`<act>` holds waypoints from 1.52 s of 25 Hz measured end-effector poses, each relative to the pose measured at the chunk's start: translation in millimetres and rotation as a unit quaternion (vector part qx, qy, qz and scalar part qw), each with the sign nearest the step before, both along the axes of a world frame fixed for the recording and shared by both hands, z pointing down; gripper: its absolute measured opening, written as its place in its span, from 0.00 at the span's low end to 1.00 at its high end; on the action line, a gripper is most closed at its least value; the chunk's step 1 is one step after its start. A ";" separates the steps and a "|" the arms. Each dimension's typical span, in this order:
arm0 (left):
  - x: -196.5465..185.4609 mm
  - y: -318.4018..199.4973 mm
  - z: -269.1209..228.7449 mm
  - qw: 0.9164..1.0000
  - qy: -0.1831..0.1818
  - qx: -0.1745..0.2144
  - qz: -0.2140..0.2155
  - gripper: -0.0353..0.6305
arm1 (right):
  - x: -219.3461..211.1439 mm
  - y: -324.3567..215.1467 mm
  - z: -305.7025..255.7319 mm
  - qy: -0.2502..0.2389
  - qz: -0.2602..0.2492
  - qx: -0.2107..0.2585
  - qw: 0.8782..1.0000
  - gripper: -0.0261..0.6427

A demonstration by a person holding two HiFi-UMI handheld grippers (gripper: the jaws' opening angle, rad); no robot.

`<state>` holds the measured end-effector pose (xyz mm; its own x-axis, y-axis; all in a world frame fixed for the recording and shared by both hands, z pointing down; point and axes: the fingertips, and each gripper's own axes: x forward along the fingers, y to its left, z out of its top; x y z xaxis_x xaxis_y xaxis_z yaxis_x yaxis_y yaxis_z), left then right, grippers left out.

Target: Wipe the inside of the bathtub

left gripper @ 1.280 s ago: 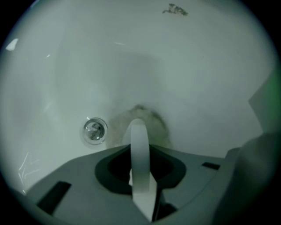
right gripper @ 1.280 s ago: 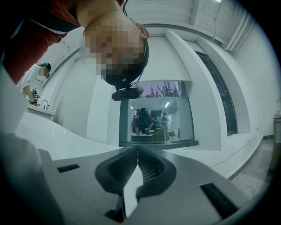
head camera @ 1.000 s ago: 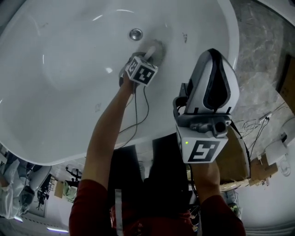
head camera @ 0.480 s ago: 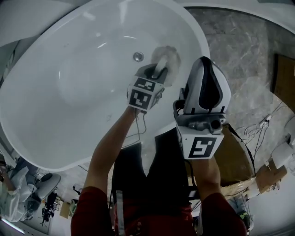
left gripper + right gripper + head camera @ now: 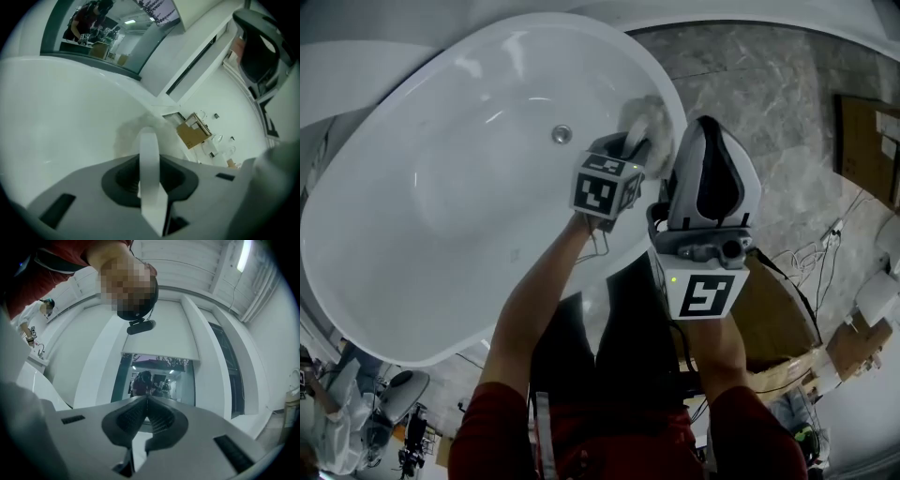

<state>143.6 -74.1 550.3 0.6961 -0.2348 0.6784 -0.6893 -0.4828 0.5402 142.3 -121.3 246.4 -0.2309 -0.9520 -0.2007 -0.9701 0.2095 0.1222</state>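
The white oval bathtub (image 5: 422, 234) fills the upper left of the head view, its drain (image 5: 562, 134) at the far side. My left gripper (image 5: 636, 142) is shut on a white cloth (image 5: 647, 117) and presses it against the tub's right inner wall, just under the rim. In the left gripper view the cloth (image 5: 133, 129) bunches against the white wall (image 5: 56, 122) beyond the left gripper (image 5: 149, 136). My right gripper (image 5: 715, 164) is held up beside the tub, outside it. The right gripper (image 5: 146, 400) is shut on nothing and points up toward a ceiling.
Grey marble floor (image 5: 787, 103) lies right of the tub. A cardboard box (image 5: 778, 319), loose cables (image 5: 825, 253) and a wooden panel (image 5: 862, 141) sit to the right. A thin cable (image 5: 600, 246) hangs from the left gripper.
The left gripper has slid the cloth from beside the drain up the tub's right wall toward the rim. The right gripper has kept its place, still shut.
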 end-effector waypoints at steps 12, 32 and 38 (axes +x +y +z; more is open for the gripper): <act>-6.3 -4.6 34.5 1.000 -0.025 -0.006 -0.007 0.19 | 18.2 -3.4 36.0 -0.004 0.002 -0.023 1.000 0.06; -67.3 -1.5 213.7 0.984 -0.153 -0.063 -0.063 0.19 | -13.9 -19.7 124.7 -0.008 -0.052 -0.054 0.997 0.06; -90.9 -2.4 262.5 0.979 -0.178 -0.082 -0.060 0.19 | -34.3 -34.3 157.4 0.000 -0.056 -0.064 0.996 0.06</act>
